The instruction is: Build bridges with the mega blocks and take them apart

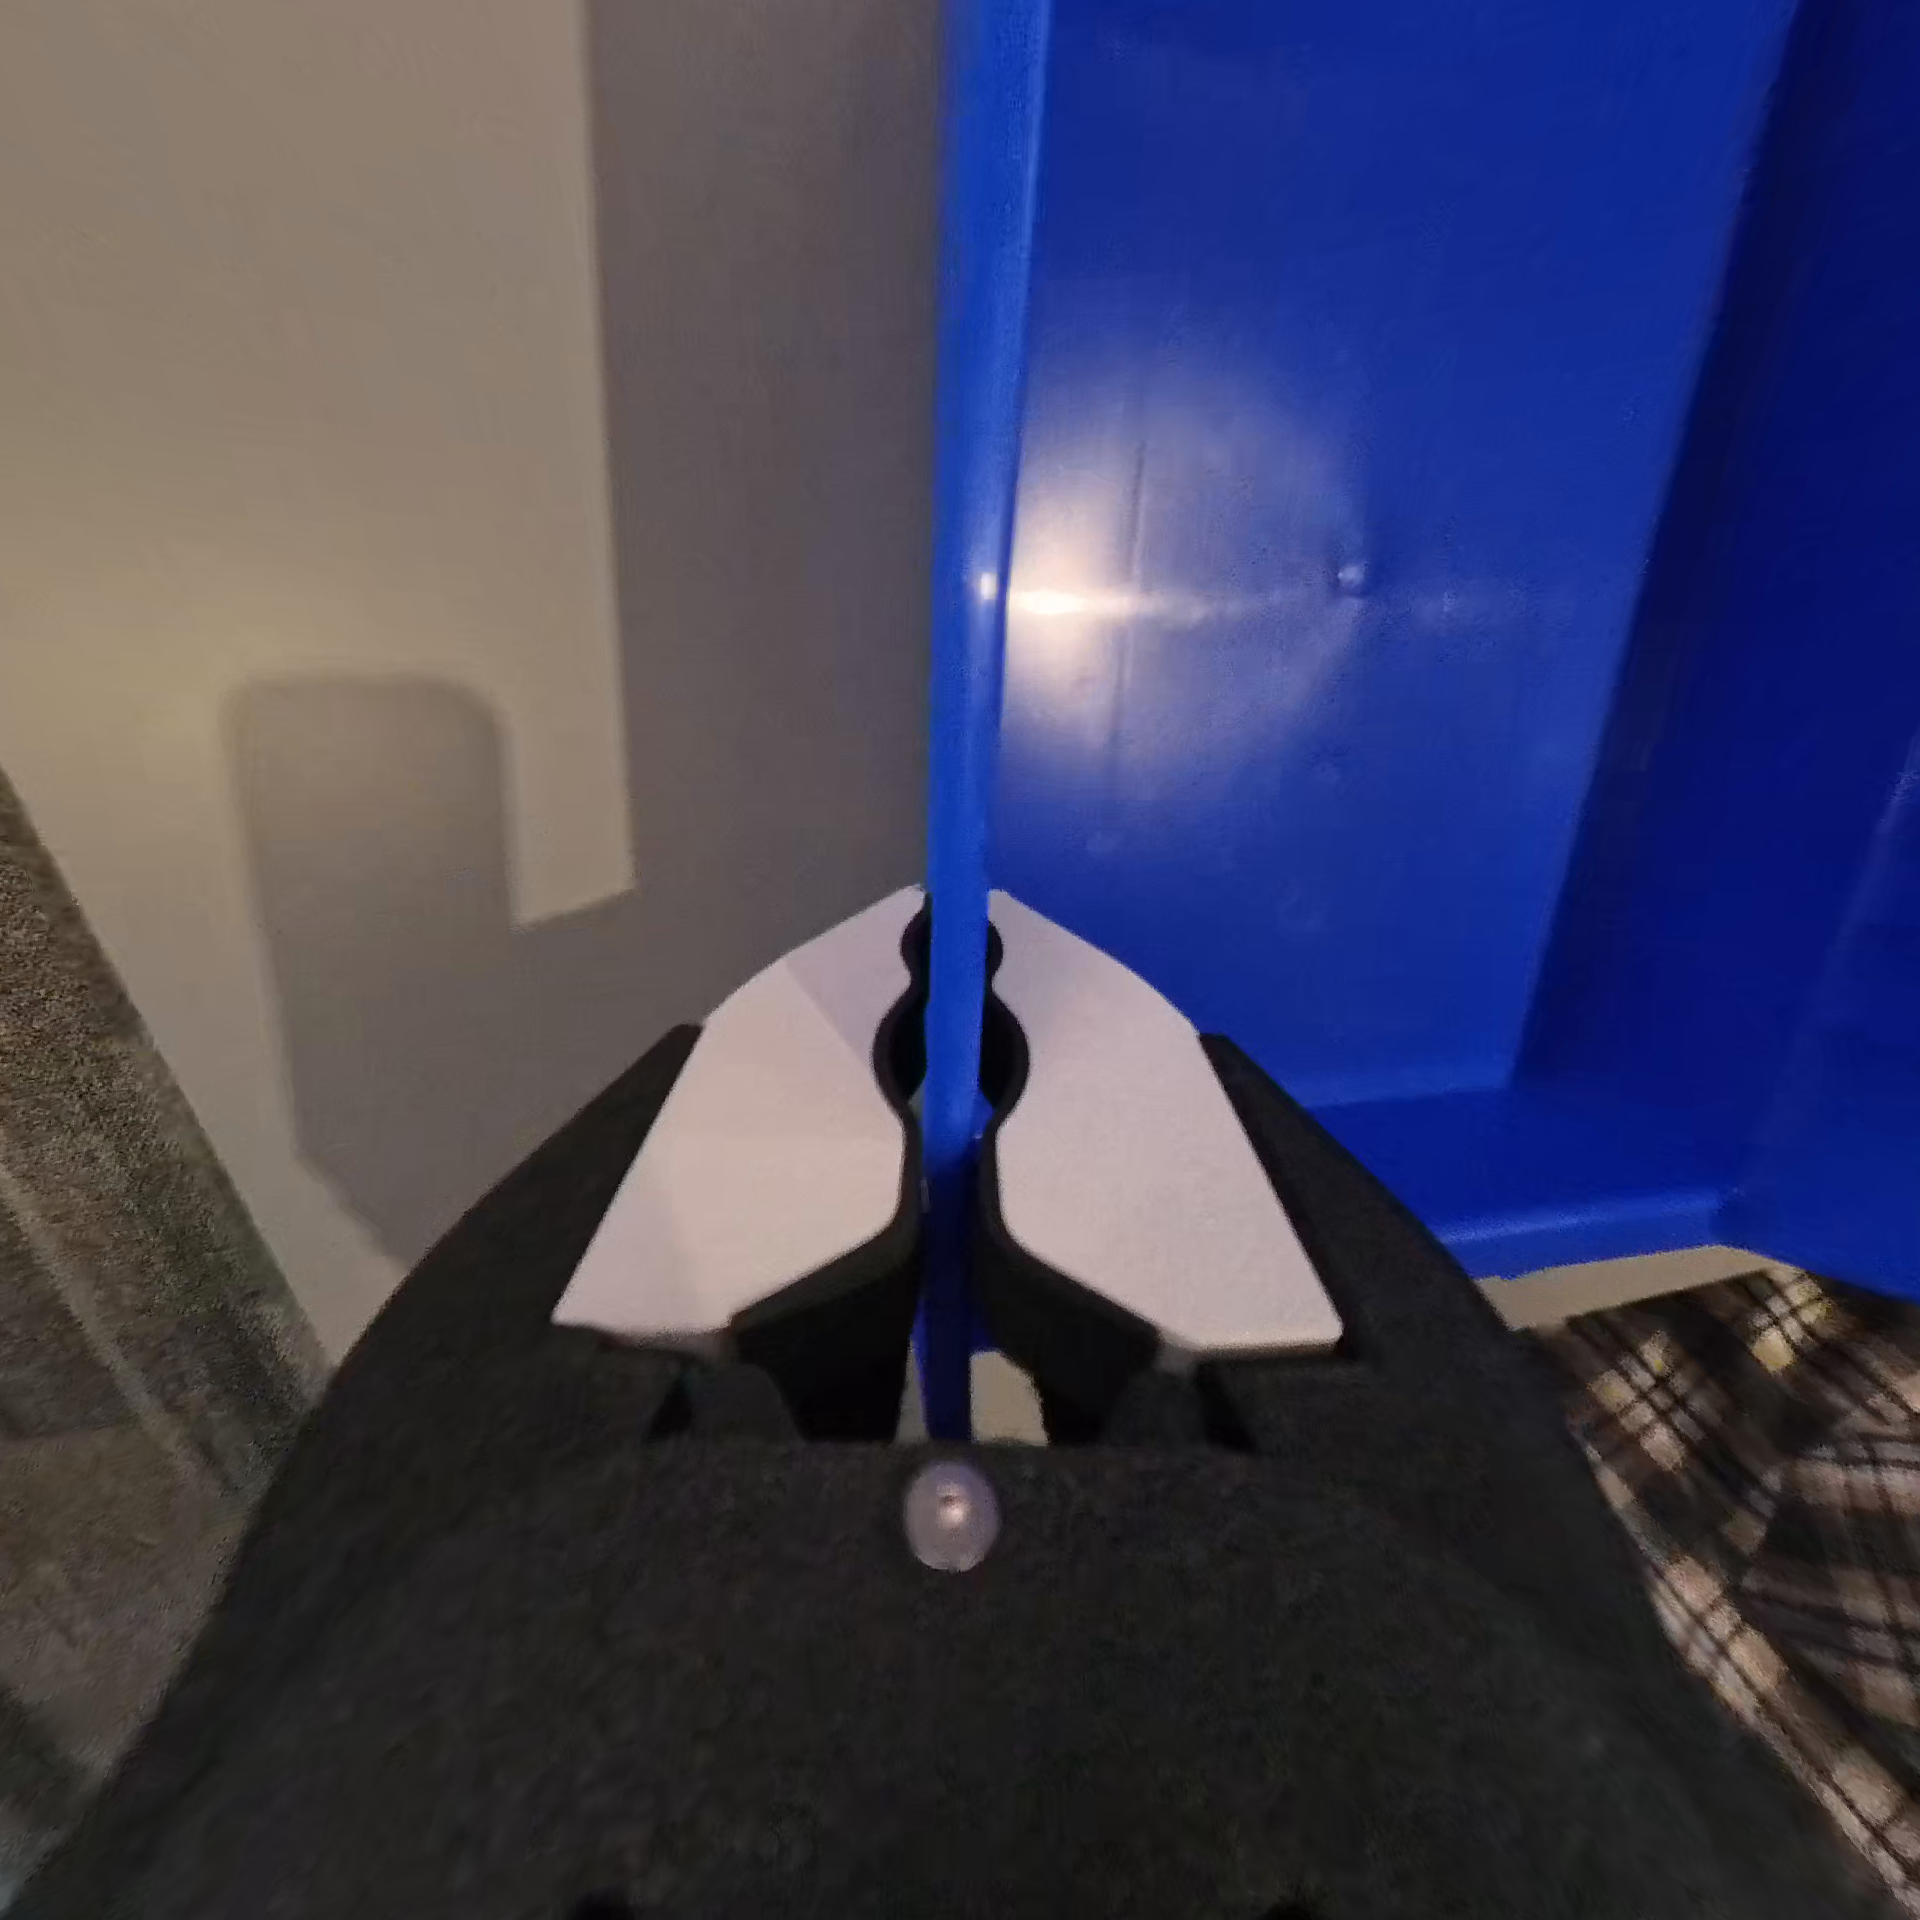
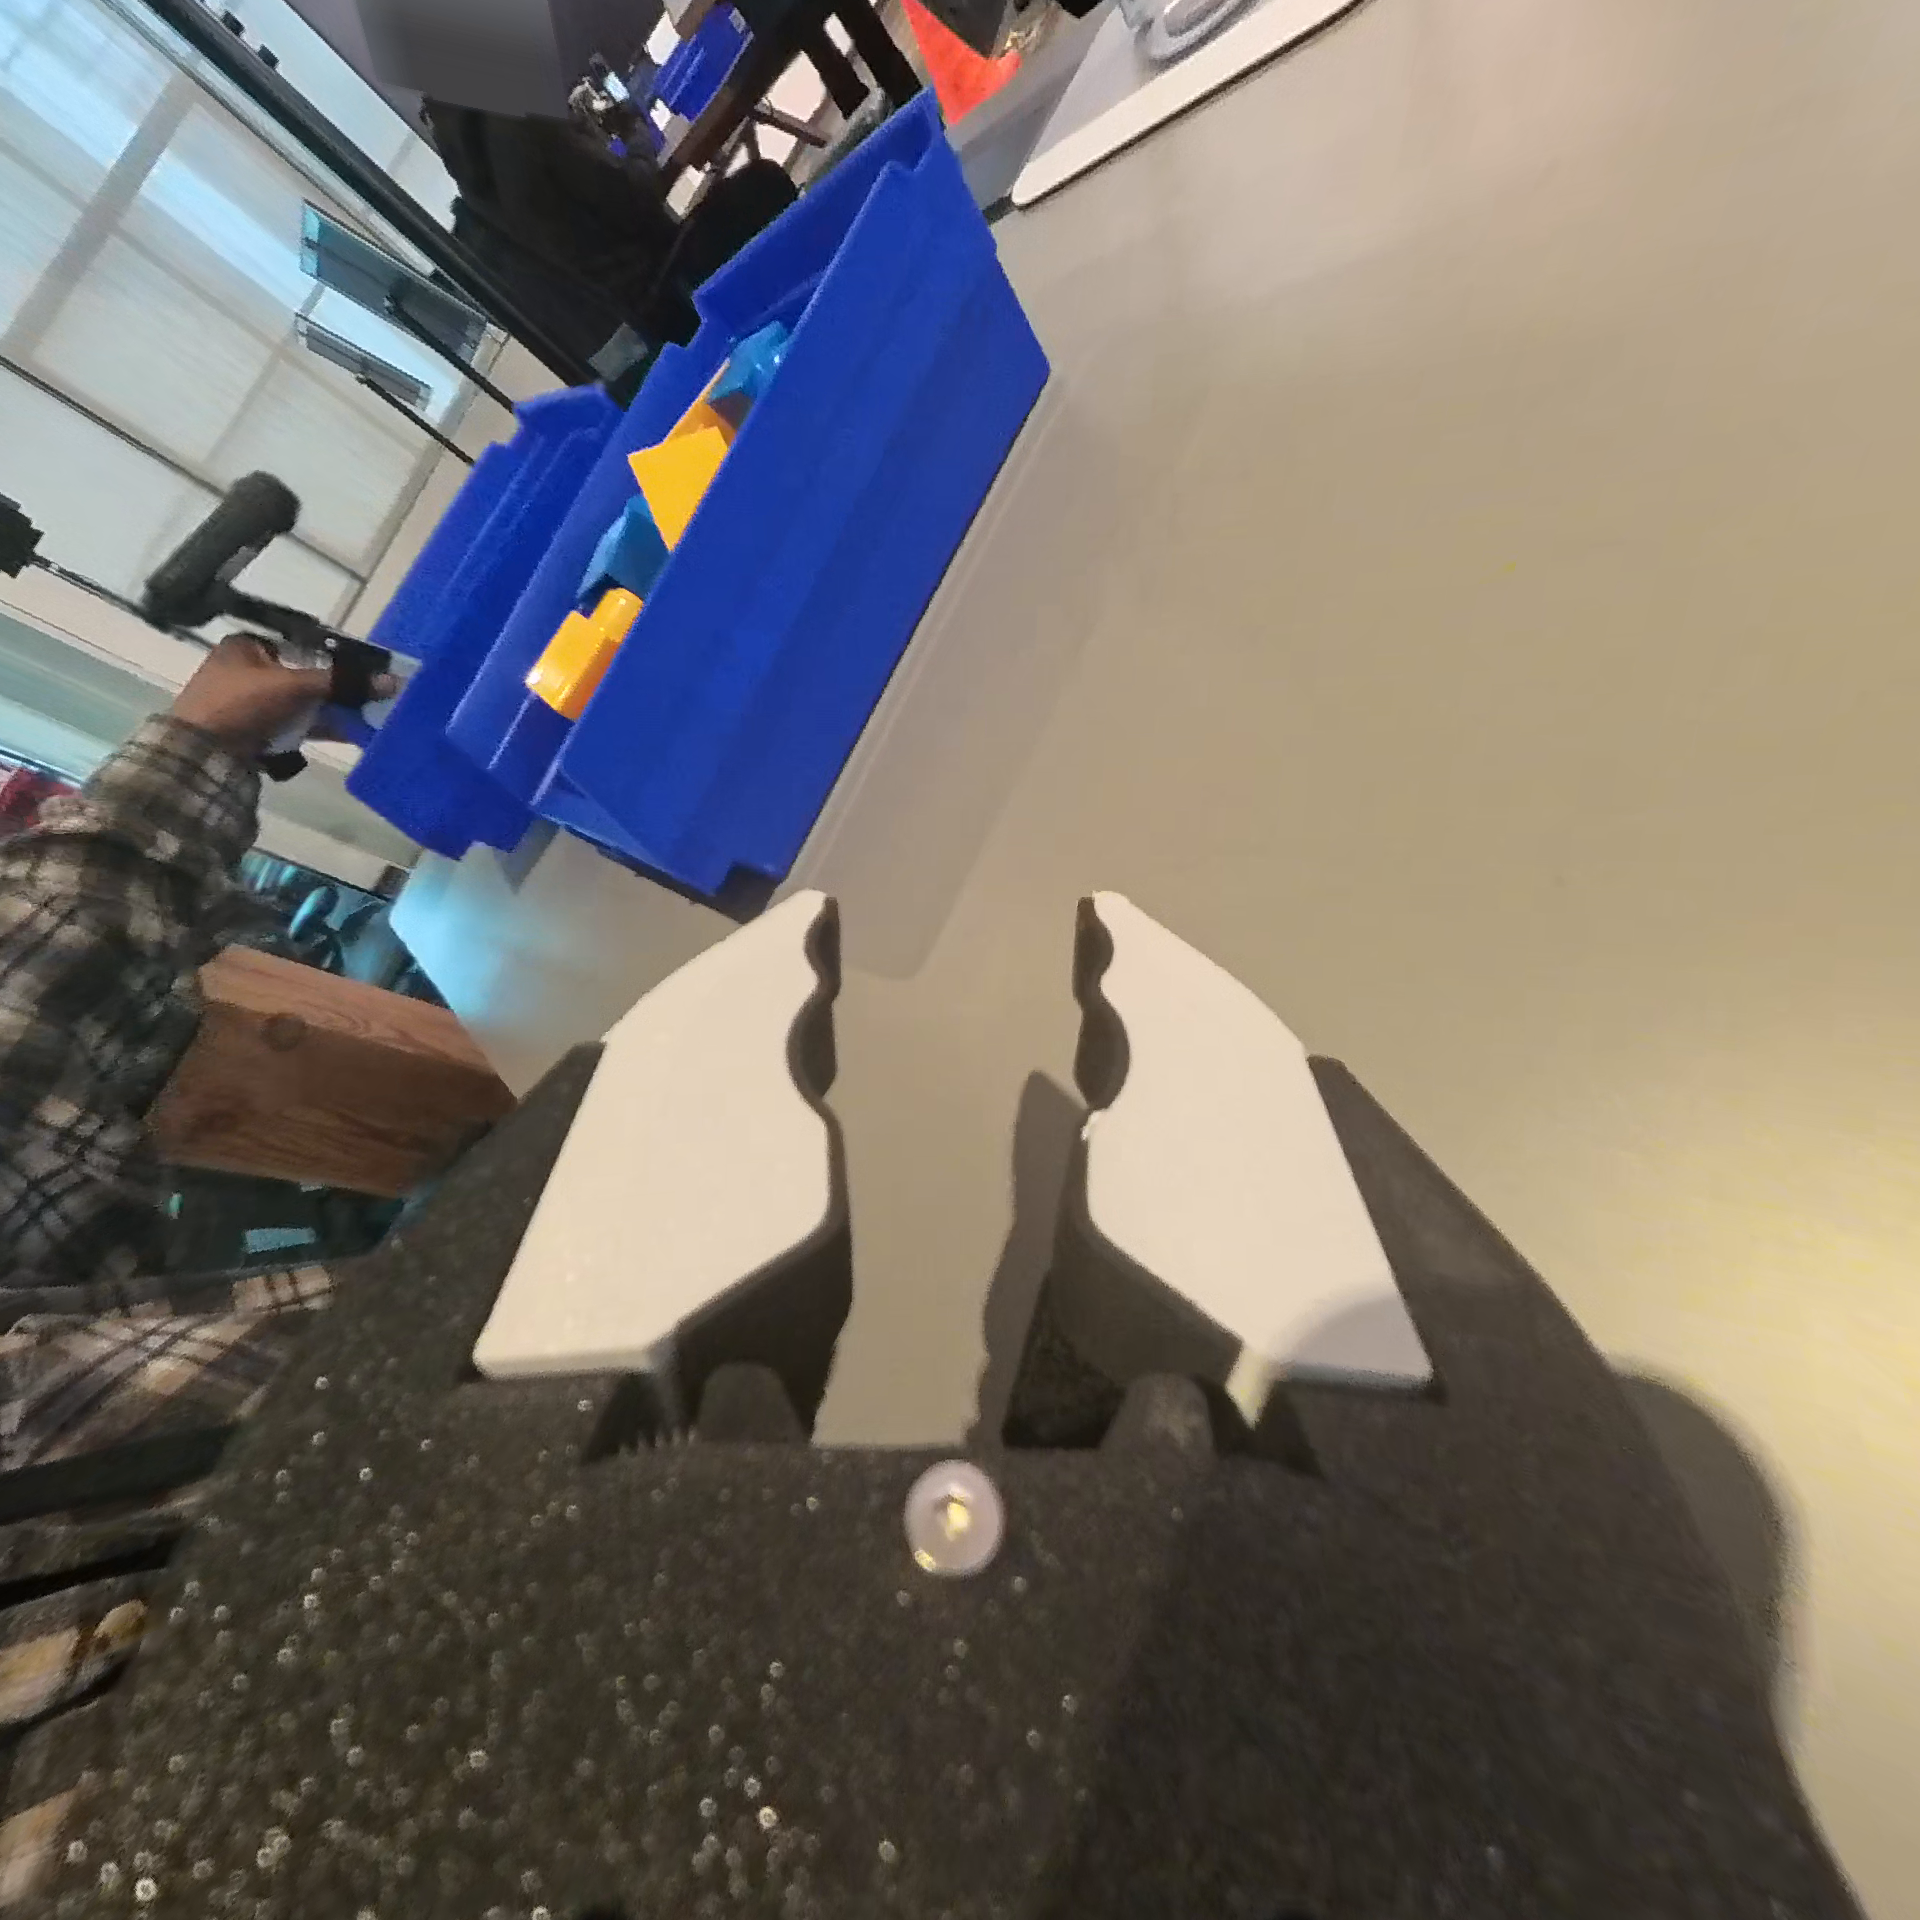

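Two blue bins stand side by side on the pale table [image 2: 1455, 727]. The nearer bin [image 2: 831, 582] holds the blocks — at least two yellow blocks [image 2: 681, 473] and two light-blue blocks [image 2: 629, 551] show above its rim, heaped together; how many lie lower cannot be told. The farther bin [image 2: 457, 665] shows no contents from this angle.

The left gripper [image 1: 954, 914] is clamped onto a thin blue wall of a bin [image 1: 1351, 623], its white fingers [image 1: 790, 1122] pressed against both faces of that wall; the inside seen past them is bare blue plastic with a glare spot. In the right wrist view that gripper [image 2: 353, 681] sits at the farther bin's end, held by a hand [image 2: 239, 696] in a plaid sleeve [image 2: 114, 914].

The right gripper [image 2: 954, 925] hangs over bare table near the bins, fingers [image 2: 686, 1143] parted by a moderate gap — nothing between them.

One wooden box [image 2: 312, 1081] lies at the table's edge.
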